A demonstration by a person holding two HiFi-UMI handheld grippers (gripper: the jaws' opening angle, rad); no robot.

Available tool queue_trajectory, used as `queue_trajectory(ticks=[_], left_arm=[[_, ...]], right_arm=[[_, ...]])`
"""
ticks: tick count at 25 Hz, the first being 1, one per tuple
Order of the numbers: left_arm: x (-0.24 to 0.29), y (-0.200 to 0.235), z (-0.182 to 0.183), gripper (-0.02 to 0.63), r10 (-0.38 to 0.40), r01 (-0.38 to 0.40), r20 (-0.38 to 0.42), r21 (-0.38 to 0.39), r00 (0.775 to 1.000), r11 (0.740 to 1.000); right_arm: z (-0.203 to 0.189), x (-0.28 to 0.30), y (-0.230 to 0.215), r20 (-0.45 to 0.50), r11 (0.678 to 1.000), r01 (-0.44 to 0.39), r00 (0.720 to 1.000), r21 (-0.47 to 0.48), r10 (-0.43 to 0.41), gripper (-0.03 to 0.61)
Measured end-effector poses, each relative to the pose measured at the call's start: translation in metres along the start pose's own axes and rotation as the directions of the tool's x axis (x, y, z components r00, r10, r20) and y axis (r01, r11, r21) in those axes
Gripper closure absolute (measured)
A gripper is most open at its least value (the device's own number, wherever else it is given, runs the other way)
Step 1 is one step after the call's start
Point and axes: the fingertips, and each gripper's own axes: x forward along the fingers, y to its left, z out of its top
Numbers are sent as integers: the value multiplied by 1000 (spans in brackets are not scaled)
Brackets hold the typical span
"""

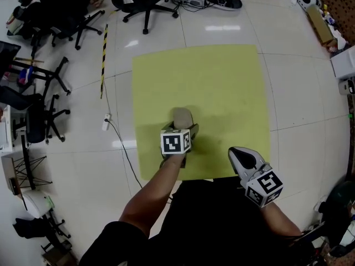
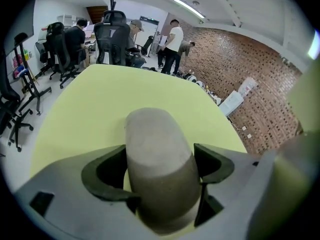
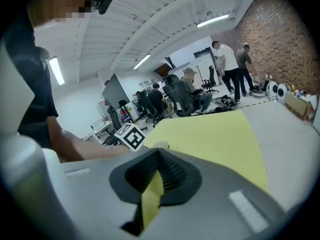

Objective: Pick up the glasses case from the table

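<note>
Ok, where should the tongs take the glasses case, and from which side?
I'd grip the glasses case across its narrow width, on the two long sides, coming down from its near end. It lies flat on the yellow table, long axis pointing away, and the open left tongs straddle it.

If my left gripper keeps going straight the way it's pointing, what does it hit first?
Probably the grey glasses case, lying right between its open fingers; the yellow table is beneath.
</note>
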Motion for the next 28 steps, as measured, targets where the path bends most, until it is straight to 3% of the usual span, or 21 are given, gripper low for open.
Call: queue_trajectory(ticks=[6,12,21,28], left_arm=[[-24,-12,16,206,-82,80,66,29,994,996],[-85,-23,27,207,-168,158,161,75,973,985],[-191,-50,46,209,-316,262,309,203,897,943],[-265,-56,31,209,-409,302,380,312,829,901]], right_arm=[[9,-8,12,32,999,42,999,-27,-41,577],[16,-4,56,60,996,40,998,-83,-35,577],[19,-1,105,104,991,34,994,-131,-20,577],[18,7,153,137,983,21,991,-180,4,577]])
